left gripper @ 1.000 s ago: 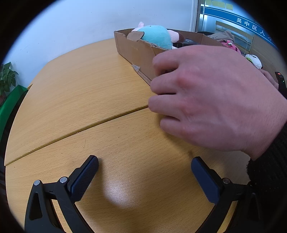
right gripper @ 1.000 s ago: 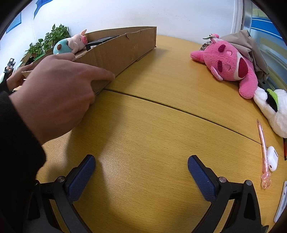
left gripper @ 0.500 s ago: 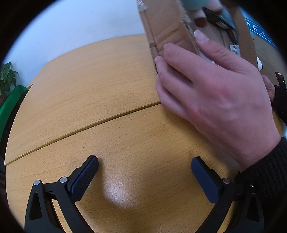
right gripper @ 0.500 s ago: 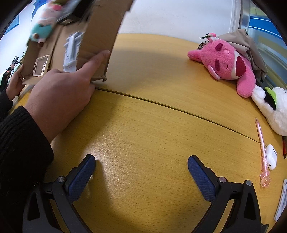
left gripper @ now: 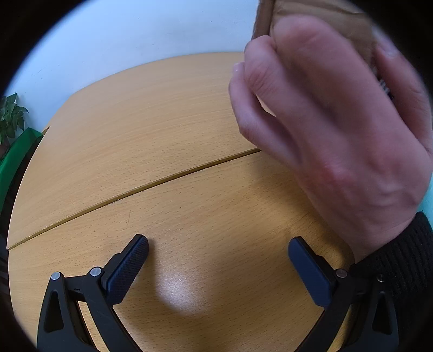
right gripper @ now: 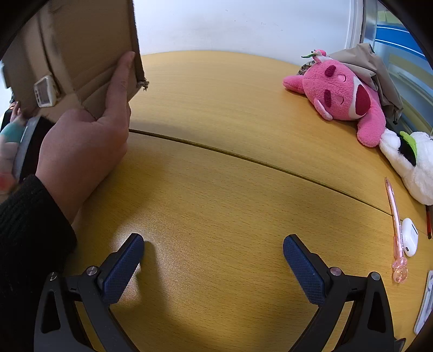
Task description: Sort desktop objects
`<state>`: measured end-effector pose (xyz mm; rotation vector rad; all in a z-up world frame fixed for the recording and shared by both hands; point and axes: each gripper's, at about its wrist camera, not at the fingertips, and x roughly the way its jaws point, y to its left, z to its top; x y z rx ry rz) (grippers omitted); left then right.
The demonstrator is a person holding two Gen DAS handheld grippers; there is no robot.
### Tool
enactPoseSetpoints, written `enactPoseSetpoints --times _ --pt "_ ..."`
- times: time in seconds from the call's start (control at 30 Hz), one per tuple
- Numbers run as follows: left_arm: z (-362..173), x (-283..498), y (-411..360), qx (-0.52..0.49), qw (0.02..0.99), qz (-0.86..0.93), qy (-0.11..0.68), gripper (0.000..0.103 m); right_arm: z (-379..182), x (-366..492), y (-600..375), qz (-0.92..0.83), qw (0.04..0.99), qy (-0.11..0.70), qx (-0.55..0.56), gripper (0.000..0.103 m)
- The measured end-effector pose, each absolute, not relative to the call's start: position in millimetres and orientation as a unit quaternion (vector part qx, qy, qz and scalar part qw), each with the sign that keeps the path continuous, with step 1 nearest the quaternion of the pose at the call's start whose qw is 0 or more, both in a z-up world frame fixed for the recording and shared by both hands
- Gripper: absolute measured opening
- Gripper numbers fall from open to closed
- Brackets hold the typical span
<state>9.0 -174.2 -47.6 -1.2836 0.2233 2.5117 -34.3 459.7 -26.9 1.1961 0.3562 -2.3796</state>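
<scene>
A bare hand [right gripper: 81,146] holds a cardboard box [right gripper: 81,51] tipped up on its side at the left of the right wrist view; the hand [left gripper: 338,121] and box [left gripper: 311,10] also show in the left wrist view. A small white device [right gripper: 44,90] and a blurred teal plush [right gripper: 12,132] are sliding out of the box. My left gripper [left gripper: 217,251] is open and empty over the wooden table [left gripper: 135,135]. My right gripper [right gripper: 213,250] is open and empty. A pink plush [right gripper: 341,92], a white plush [right gripper: 411,159], a pink pen [right gripper: 395,224] and a white earbud case [right gripper: 410,237] lie at the right.
A beige cloth [right gripper: 379,70] lies behind the pink plush. A green plant [left gripper: 10,119] stands off the table's left edge. A seam [right gripper: 243,158] runs across the tabletop. A flat white object [right gripper: 425,303] lies at the far right edge.
The hand has tipped the box from lying flat to standing on its side and lifted it. Its contents have slid and are tumbling out. Both grippers have stayed still.
</scene>
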Motion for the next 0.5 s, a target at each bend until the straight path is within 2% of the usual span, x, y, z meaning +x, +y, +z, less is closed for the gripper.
enactPoseSetpoints --times 0.5 --pt "-53 -4 -173 -0.448 0.155 0.877 0.078 0.103 -28 -36 460 -0.862 0.225 0.129 0.435 0.103"
